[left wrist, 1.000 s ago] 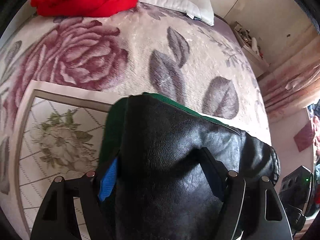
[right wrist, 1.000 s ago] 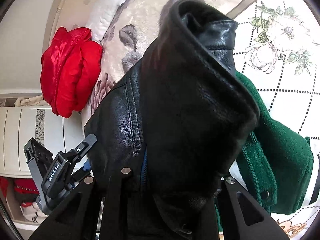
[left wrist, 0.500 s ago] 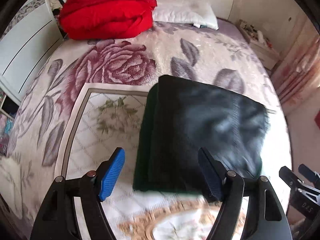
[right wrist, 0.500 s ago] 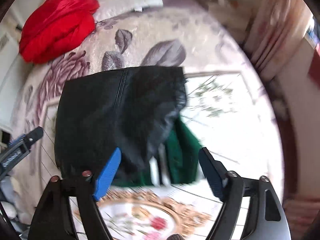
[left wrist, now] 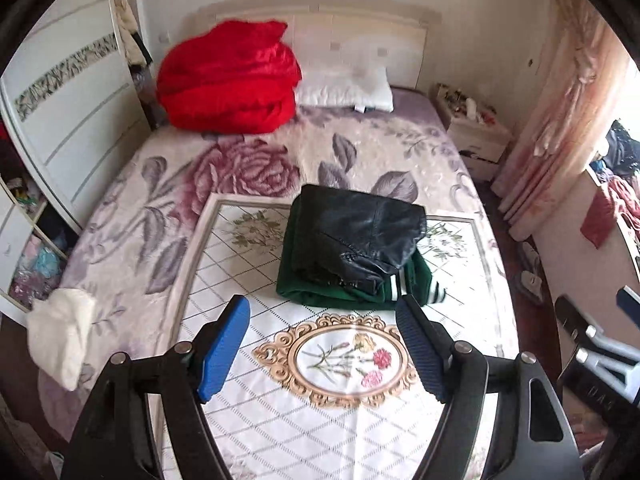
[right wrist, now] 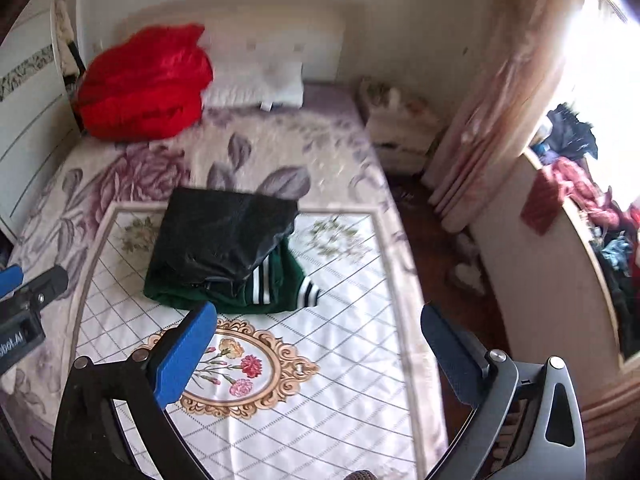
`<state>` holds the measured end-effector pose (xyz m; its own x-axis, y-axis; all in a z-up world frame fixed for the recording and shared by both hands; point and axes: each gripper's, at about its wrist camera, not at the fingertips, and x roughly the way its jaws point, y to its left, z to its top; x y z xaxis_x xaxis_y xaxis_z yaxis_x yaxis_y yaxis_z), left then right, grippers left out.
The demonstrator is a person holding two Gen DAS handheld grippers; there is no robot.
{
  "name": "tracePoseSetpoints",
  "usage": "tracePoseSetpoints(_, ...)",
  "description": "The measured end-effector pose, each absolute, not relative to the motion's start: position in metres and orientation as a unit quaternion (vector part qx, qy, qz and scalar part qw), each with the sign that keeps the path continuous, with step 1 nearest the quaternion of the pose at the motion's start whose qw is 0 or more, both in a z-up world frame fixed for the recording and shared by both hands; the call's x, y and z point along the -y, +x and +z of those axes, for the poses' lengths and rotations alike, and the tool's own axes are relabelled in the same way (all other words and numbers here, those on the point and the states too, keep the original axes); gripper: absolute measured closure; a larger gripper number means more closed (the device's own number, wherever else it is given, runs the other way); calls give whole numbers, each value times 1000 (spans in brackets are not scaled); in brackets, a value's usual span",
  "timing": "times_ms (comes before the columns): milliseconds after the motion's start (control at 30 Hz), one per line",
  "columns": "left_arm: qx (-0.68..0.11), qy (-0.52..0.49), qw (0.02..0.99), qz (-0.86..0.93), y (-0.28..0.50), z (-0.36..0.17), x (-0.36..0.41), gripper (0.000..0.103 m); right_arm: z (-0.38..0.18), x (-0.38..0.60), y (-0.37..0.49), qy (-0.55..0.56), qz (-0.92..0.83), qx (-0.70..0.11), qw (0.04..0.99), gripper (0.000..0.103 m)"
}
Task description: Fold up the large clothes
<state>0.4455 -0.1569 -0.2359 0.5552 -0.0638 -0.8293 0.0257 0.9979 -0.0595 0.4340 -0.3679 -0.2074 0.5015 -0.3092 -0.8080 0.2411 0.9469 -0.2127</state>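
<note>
A folded black leather jacket [left wrist: 356, 232] lies on top of a folded green jacket [left wrist: 304, 284] with striped cuffs, on the white patterned mat [left wrist: 320, 400] on the bed. The pile also shows in the right wrist view: black jacket [right wrist: 224, 232], green jacket [right wrist: 280, 292]. My left gripper [left wrist: 324, 312] is open and empty, pulled back near the bed's foot. My right gripper [right wrist: 316, 320] is open and empty, also well back from the pile.
A red quilt [left wrist: 228, 80] and a white pillow [left wrist: 344, 88] lie at the headboard. A white cloth [left wrist: 60, 332] hangs at the bed's left edge. A wardrobe [left wrist: 60, 100] stands left, a nightstand [left wrist: 476, 136] and curtains [left wrist: 560, 120] right.
Both grippers let go of the black jacket, which now rests on the green one, and drew back and up from the bed.
</note>
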Motion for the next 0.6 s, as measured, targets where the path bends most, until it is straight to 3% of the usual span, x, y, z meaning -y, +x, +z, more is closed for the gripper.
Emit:
tracePoseSetpoints(333,-435,-13,900,-26,345,-138,157,30,-59,365,311,-34,-159,-421,892,0)
tracePoseSetpoints(600,-396,-2,918,-8,291,-87,157,30,15,366,227,-22,-149,-390,908,0)
